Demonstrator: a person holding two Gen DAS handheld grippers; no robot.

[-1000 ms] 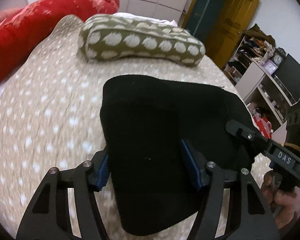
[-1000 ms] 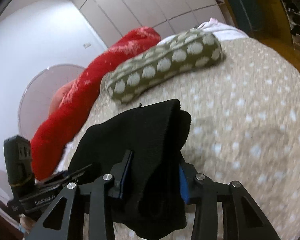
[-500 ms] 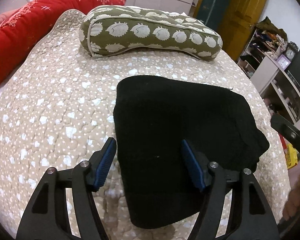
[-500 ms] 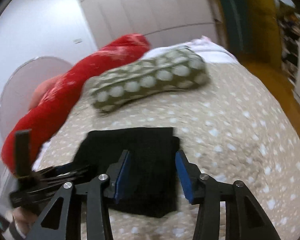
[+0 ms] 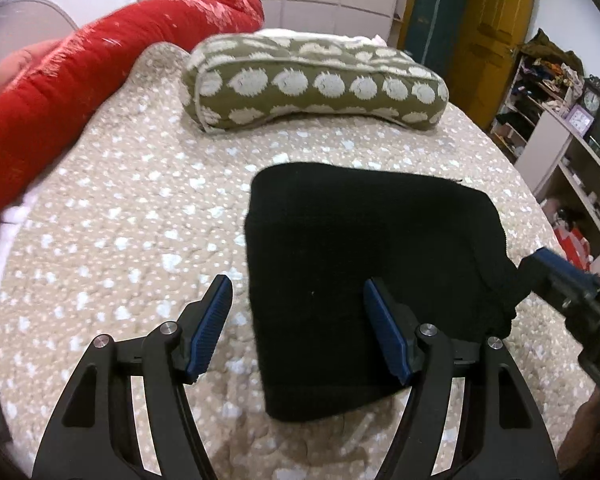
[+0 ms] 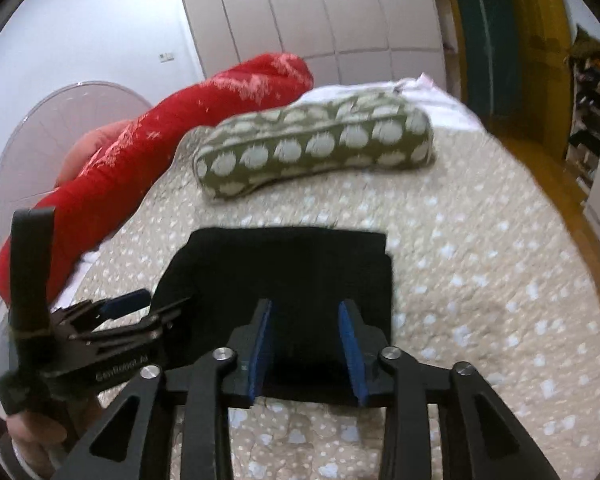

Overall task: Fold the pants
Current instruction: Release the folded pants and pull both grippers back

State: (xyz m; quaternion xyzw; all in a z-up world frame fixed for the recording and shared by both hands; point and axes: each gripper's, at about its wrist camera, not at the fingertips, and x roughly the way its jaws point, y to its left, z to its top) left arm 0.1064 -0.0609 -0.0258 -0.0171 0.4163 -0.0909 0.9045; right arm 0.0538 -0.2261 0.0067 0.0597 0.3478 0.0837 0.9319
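Observation:
The black pants point(image 5: 364, 264) lie folded into a compact rectangle on the beige dotted bedspread point(image 5: 132, 208); they also show in the right wrist view point(image 6: 292, 272). My left gripper point(image 5: 300, 320) is open and empty, hovering above the pants' near left edge. My right gripper point(image 6: 306, 344) is open and empty above the pants' near edge. The right gripper's blue tip shows at the pants' right side in the left wrist view point(image 5: 560, 276). The left gripper shows at the left in the right wrist view point(image 6: 112, 320).
A green pillow with white spots point(image 5: 312, 84) lies behind the pants. A red rolled blanket point(image 5: 80, 80) runs along the bed's left side. Shelves with clutter point(image 5: 556, 120) and a yellow door point(image 5: 488, 28) stand to the right of the bed.
The right gripper has let go of the pants' folded edge and lifted back. The pants now lie flat. Both grippers have pulled back a little.

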